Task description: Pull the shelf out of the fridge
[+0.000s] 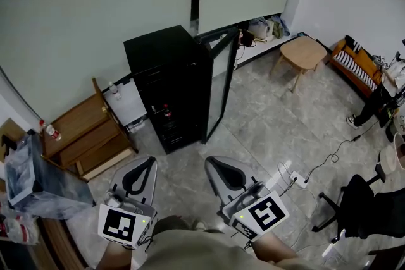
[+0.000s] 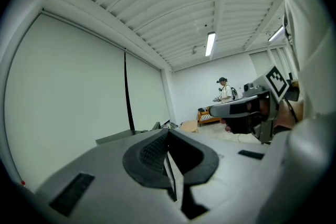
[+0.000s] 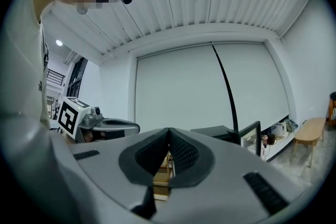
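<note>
At far left, a clear plastic bin [image 1: 28, 177] with contents too blurred to name, beside a tilted wooden rack [image 1: 85, 136]. At upper centre, a black fridge [image 1: 168, 82] with door [image 1: 221, 79] swung open, shelf [image 1: 169, 126] seated inside under a dark bottle [image 1: 167, 112]. Along the bottom edge, left gripper [image 1: 147, 164] and right gripper [image 1: 215, 164], both closed tight on nothing, well apart from the fridge.
</note>
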A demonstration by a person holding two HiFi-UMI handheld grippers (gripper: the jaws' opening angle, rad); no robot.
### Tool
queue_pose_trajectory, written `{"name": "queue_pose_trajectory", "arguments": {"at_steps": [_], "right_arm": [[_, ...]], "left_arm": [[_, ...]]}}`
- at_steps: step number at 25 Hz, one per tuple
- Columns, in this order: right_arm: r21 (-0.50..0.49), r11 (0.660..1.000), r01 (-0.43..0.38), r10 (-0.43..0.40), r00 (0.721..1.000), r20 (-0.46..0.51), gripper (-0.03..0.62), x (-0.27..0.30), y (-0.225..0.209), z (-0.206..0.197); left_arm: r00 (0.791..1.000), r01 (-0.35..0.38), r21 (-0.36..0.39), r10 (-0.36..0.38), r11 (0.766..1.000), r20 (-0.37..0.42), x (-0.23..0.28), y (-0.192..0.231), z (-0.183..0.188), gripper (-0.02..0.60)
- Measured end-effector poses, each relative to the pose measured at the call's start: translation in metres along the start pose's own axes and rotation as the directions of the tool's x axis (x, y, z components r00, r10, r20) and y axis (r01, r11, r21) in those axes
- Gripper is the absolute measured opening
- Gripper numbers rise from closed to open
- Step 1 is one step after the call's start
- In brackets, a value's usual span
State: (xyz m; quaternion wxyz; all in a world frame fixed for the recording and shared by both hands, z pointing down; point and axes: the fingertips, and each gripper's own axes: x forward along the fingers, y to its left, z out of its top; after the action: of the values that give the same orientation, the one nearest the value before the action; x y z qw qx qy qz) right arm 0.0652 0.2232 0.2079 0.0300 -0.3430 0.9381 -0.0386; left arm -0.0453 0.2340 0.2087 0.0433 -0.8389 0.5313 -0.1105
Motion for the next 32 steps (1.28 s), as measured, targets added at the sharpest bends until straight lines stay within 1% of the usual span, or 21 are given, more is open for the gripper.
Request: {"name": "queue_pose_trajectory", "arguments": {"at_steps": [9, 17, 27, 32], "right_arm": [[-0.01, 1.0, 0.016, -0.016, 1.0, -0.018, -0.005, -0.008, -0.01, -0.006], [0.003, 1.0, 0.014, -0.014, 0.999, -0.042, -0.005, 0.015, -0.018, -0.021], [0.012, 0.999, 0.031, -0.03, 0.996, -0.085, -0.005, 0.085, -0.041, -0.04], [0.007, 0.999, 0.043, -0.042, 0.994, -0.102, -0.005, 0.134, -0.056, -0.047]], "left_arm": [[1.0, -0.016, -0.003, 0.017, 1.0, 0.018, 0.004, -0.006, -0.001, 0.006], [1.0, 0.002, -0.017, -0.002, 1.0, 0.01, 0.022, 0.004, -0.014, 0.006], [0.999, 0.04, -0.043, -0.04, 0.998, -0.008, 0.068, 0.057, -0.037, 0.006], [0.998, 0.058, -0.04, -0.059, 0.998, -0.019, 0.099, 0.097, -0.047, 0.006]]}}
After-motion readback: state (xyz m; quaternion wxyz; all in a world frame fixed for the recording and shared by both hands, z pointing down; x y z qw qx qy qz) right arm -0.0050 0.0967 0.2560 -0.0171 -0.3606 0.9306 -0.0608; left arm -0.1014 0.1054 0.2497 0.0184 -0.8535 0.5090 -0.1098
